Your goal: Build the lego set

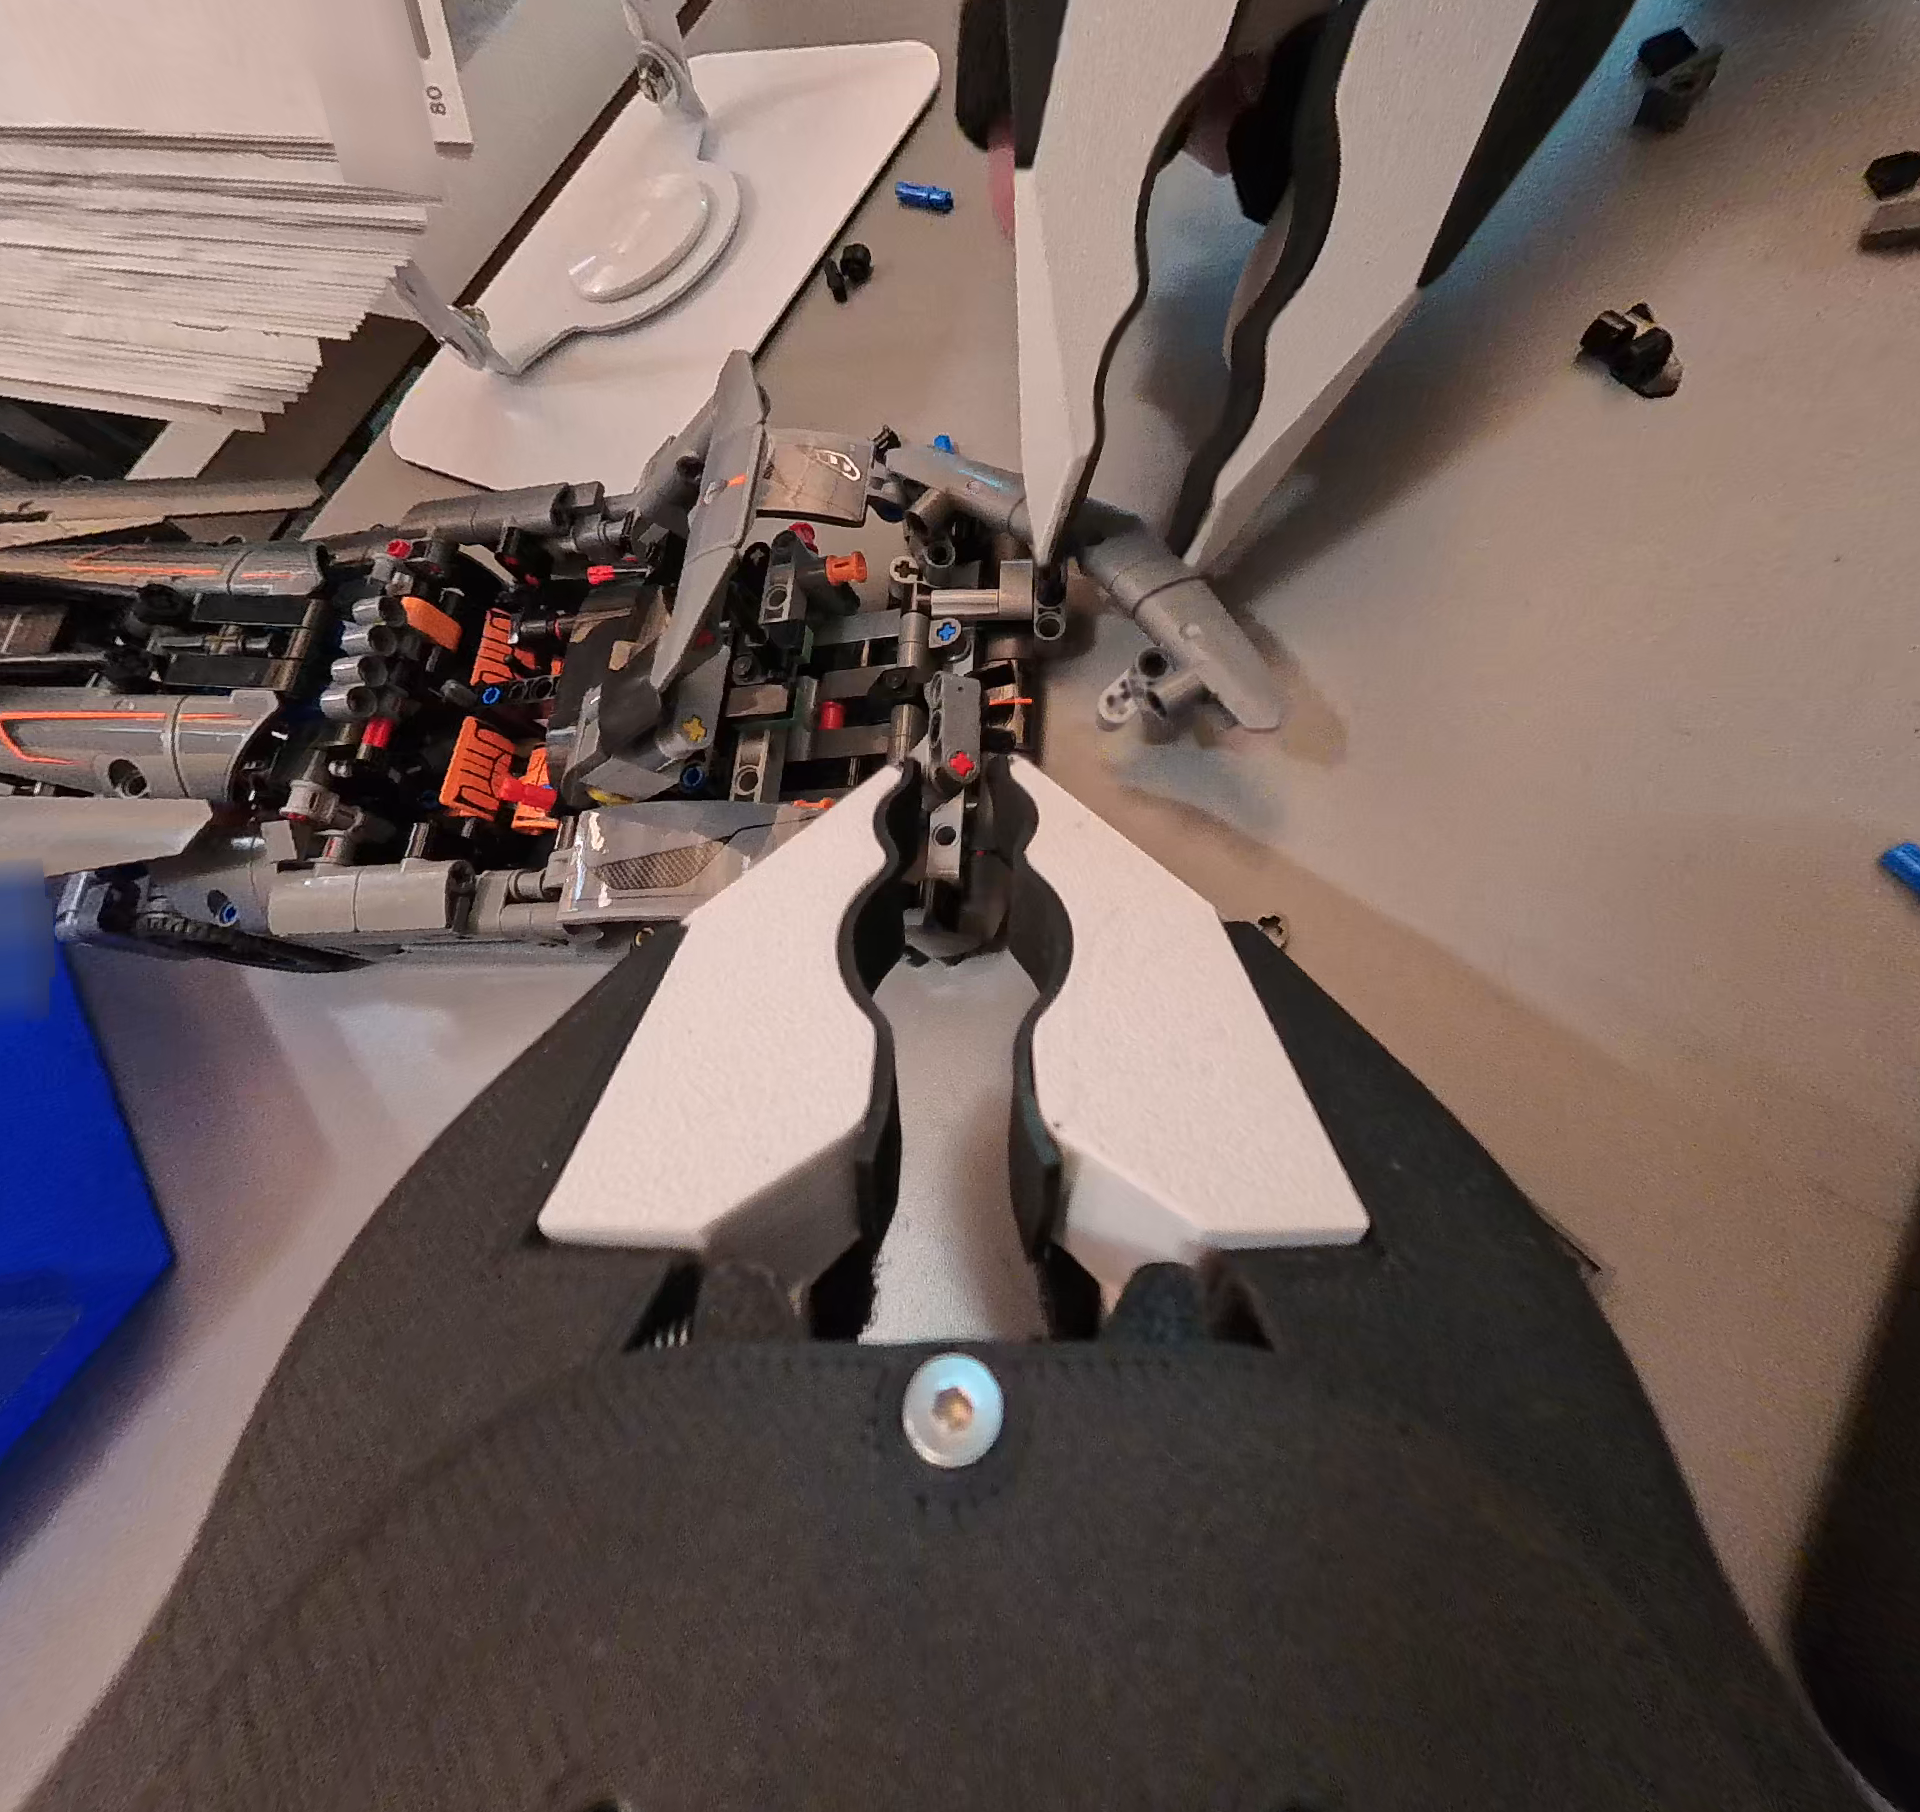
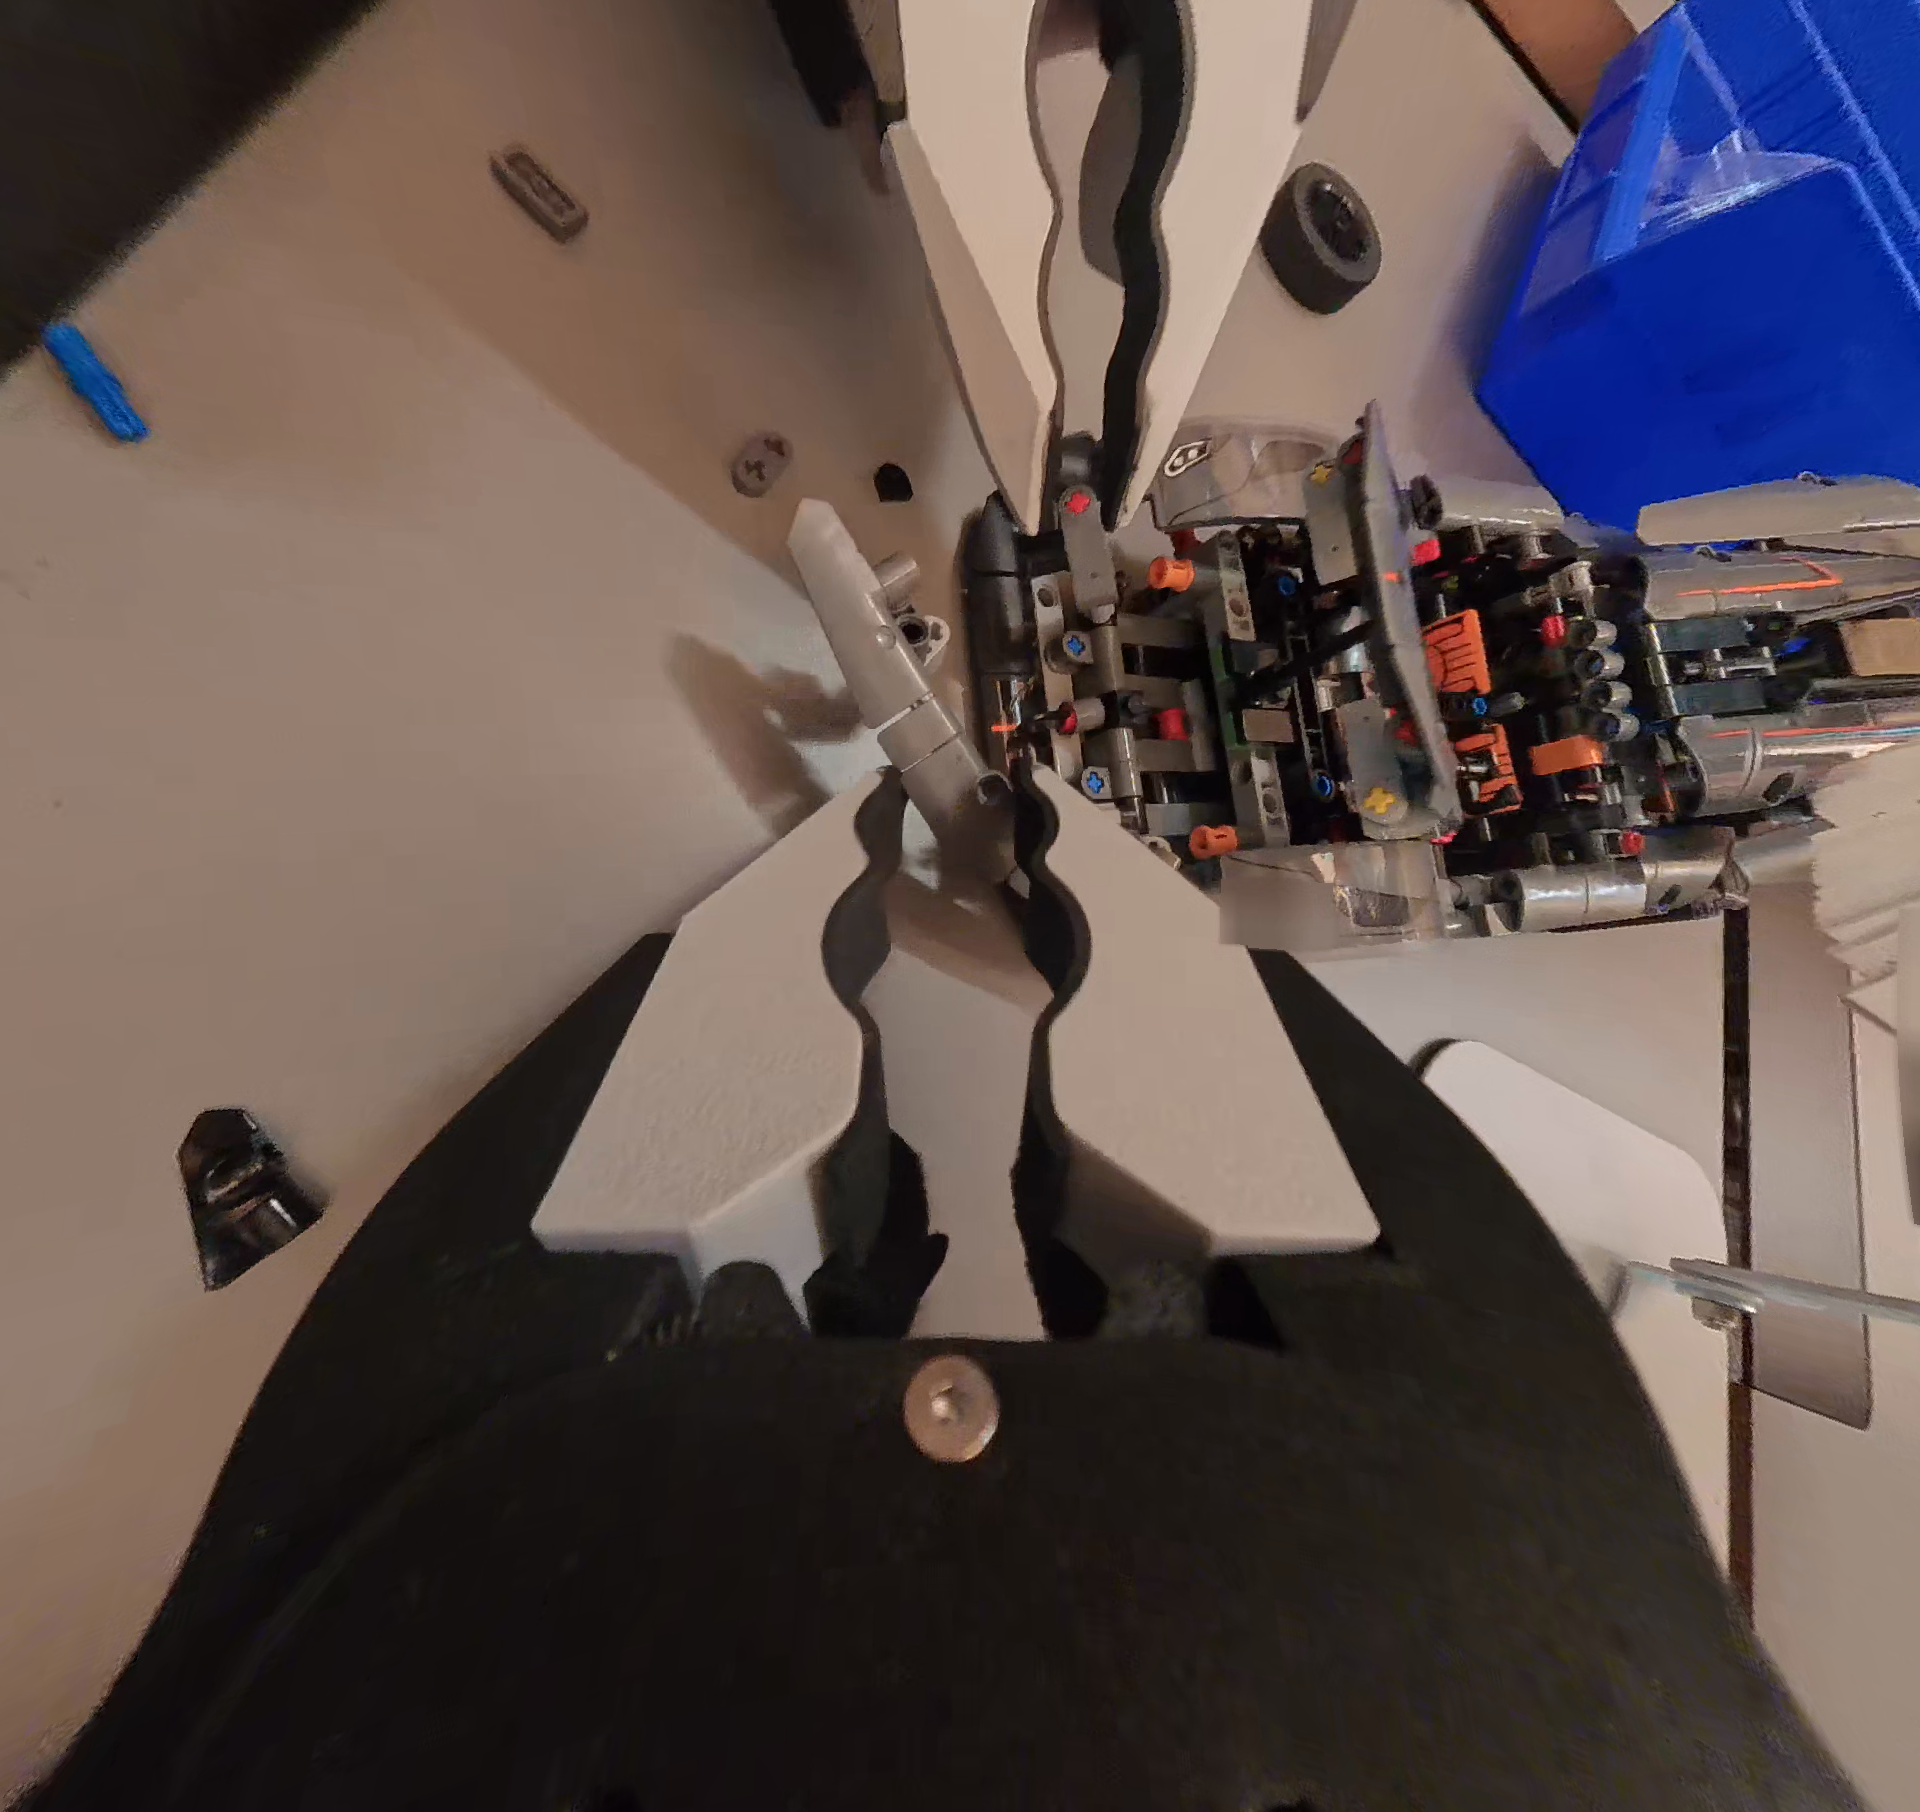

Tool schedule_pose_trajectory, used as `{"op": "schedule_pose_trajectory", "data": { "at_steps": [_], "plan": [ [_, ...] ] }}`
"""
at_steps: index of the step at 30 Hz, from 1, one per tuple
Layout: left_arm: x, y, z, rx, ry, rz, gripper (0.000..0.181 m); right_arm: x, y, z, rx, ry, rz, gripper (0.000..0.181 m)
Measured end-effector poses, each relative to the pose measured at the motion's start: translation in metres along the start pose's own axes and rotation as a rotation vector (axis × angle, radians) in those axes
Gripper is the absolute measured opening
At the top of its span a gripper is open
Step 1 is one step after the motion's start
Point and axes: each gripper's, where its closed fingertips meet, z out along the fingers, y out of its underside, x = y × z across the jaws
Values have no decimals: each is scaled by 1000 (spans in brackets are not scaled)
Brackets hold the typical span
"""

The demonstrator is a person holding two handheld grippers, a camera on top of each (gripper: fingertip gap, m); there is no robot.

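left gripper pinched a grey beam at the lego car's end | right gripper squeezed the car's grey side panel | car lay on the bench, blue bin beyond

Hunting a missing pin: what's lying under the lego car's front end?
Only bare white table shows around the lego car. Beneath it is hidden by the chassis and left gripper.
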Motion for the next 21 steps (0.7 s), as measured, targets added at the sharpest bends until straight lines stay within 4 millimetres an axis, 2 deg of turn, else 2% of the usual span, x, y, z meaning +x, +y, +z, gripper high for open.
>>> {"op": "schedule_pose_trajectory", "data": {
  "at_steps": [8,12,14,17,19,21],
  "plan": [
    [1,4,2,-22,-1,10,9,8,-3,-14,78,-40,95,16],
    [0,-6,-1,32,-9,5,11,11,-1,-21,115,-78,169,16],
    [2,-15,-1,78,-9,4,20,13,-1,-24,139,-93,211,16],
    [8,-18,11,59,-25,50,27,18,-2,-28,181,-109,274,16],
    [17,-17,21,31,-11,91,24,20,-2,-30,194,-118,298,15],
    [16,-12,33,-20,-36,101,22,22,-3,-33,203,-116,306,11]
  ]
}}
